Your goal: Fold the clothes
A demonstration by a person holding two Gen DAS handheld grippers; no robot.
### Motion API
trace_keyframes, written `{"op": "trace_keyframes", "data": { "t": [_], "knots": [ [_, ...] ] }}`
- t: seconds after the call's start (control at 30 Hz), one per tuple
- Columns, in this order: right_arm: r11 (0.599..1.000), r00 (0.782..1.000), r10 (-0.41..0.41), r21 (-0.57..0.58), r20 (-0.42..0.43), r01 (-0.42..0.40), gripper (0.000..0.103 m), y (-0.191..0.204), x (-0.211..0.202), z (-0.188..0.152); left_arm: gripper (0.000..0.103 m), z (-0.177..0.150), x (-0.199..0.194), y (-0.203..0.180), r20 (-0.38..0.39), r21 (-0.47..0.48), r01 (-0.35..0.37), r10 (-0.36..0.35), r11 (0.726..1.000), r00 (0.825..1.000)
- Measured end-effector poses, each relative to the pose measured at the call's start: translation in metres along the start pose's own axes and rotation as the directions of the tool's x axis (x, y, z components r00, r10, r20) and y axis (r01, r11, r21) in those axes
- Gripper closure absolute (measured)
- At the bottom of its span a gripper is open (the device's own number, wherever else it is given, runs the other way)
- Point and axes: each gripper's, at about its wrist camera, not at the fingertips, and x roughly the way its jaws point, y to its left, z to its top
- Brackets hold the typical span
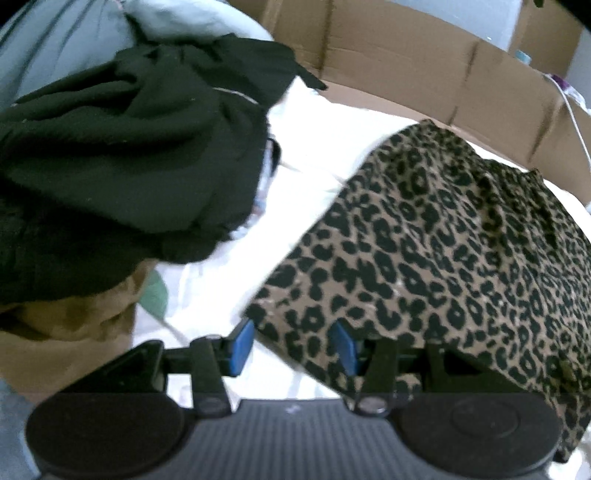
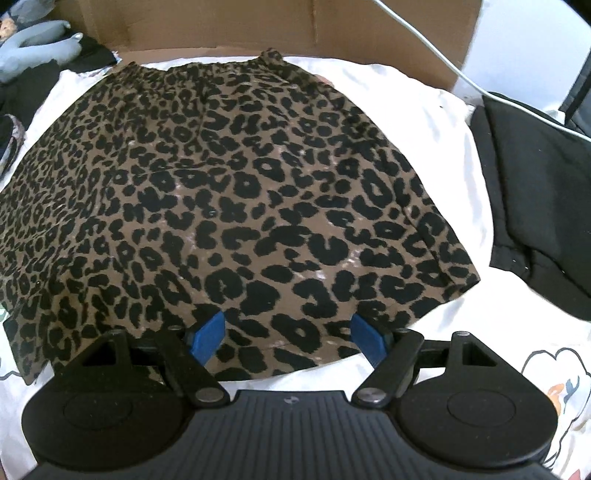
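A leopard-print skirt (image 2: 240,184) lies spread flat on a white sheet (image 2: 424,122), waistband at the far side. My right gripper (image 2: 288,338) hovers over its near hem, open wide, with the hem between the blue pads (image 2: 207,336) but not pinched. In the left wrist view the skirt (image 1: 443,258) fills the right side. Its near left corner lies between the fingers of my left gripper (image 1: 293,347) and drapes over the right finger. The left jaws stand half apart and do not press on the cloth.
A heap of black clothes (image 1: 129,147) sits left of the skirt on a brown garment (image 1: 66,325). Another black garment (image 2: 535,203) lies to the right. A cardboard wall (image 2: 221,22) runs behind the sheet, and a white cable (image 2: 443,62) crosses it.
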Motion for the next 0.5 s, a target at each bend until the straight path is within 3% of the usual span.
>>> {"op": "trace_keyframes", "data": {
  "t": [0.23,0.5],
  "knots": [
    [1.000,1.000,-0.001,-0.026,-0.007,0.000,0.023,0.014,0.003,0.007,0.055,-0.002,0.019,0.022,-0.022,-0.051,-0.017,0.016,0.999,1.000],
    [1.000,1.000,0.023,-0.016,0.015,-0.023,0.023,0.026,0.000,0.016,0.064,-0.002,0.029,0.031,0.020,-0.062,0.021,-0.019,0.998,1.000]
  ]
}}
